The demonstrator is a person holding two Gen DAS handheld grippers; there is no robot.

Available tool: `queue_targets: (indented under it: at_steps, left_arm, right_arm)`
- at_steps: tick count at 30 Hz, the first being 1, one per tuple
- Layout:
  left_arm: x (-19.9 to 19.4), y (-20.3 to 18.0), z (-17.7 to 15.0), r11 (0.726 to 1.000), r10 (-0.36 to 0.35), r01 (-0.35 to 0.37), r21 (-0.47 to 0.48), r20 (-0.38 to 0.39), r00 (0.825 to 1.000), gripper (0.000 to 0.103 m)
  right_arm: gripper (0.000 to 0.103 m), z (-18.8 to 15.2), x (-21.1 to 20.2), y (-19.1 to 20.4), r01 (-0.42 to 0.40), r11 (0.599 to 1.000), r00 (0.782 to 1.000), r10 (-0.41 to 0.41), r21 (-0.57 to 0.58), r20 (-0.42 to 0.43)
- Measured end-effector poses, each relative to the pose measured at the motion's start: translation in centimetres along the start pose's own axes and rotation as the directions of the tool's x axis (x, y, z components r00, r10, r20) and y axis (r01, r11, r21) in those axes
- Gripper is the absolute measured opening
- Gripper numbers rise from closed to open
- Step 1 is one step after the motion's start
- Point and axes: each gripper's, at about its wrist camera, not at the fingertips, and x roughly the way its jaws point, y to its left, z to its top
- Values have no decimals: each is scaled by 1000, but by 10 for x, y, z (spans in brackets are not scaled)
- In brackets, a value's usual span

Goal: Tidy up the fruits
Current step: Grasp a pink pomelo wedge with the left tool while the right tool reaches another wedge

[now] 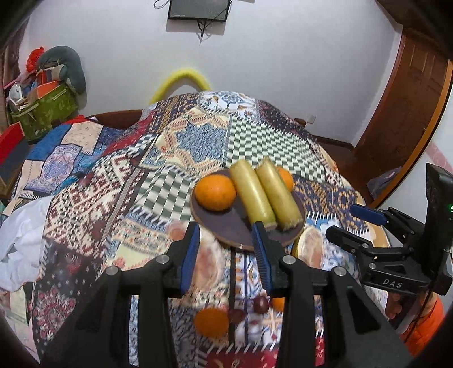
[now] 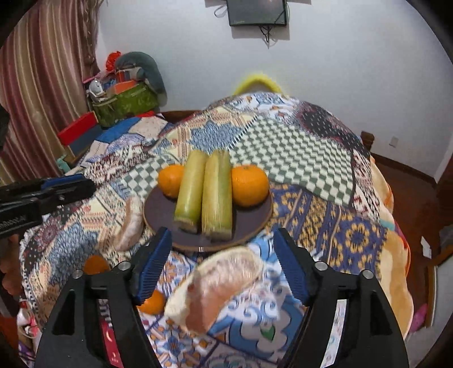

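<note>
A patchwork quilt (image 2: 297, 158) in checks and geometric prints is covering the whole surface, with a white wall behind it carrying a small dark screen (image 2: 257, 12) and a striped curtain (image 2: 42, 85) hanging at the far left. A green bag (image 1: 42, 113) stuffed with clutter is sitting past the quilt's far left corner. Near the middle of the quilt a dark round plate (image 2: 254, 223) is carrying two yellow-green stalk pieces (image 2: 203, 192) lying side by side, touching, with an orange (image 2: 249, 184) on the right and another orange (image 2: 170, 179) on the left. A pomelo wedge (image 2: 220, 286) is lying just off the plate's near edge, and a second pomelo wedge (image 2: 130, 223) is lying beside the plate's left edge. Loose oranges (image 1: 211, 322) and two dark red fruits (image 1: 260, 304) are resting toward the quilt's near edge. The right gripper (image 2: 223, 269) is hovering with its jaws spread wide, either side of the near wedge and clear of it. The left gripper (image 1: 226, 252) is hovering moderately open at the plate's near rim, holding nothing.
</note>
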Motion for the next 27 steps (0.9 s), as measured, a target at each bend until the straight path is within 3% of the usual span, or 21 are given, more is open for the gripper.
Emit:
queue_targets:
  at_steps: [3, 13, 18, 21, 27]
  left_arm:
    - [-3, 5, -13, 1000, 12, -12, -1, -12, 1000, 46]
    - [23, 17, -55, 1000, 18, -20, -15, -121, 992, 46]
    - [39, 20, -56, 999, -26, 21, -36, -157, 987, 47]
    - [49, 19, -53, 999, -26, 21, -34, -164, 986, 47]
    - [73, 18, -46, 999, -13, 8, -31, -188, 982, 46]
  right_arm:
    - [85, -12, 9, 2, 32, 999, 998, -31, 17, -45]
    - [86, -34, 45, 13, 48, 999, 985, -43, 22, -165]
    - [86, -39, 53, 10, 65, 998, 981, -61, 14, -182]
    - [84, -40, 48, 4, 40, 999, 983, -35, 22, -181]
    - [82, -51, 29, -2, 56, 997, 986, -63, -49, -153]
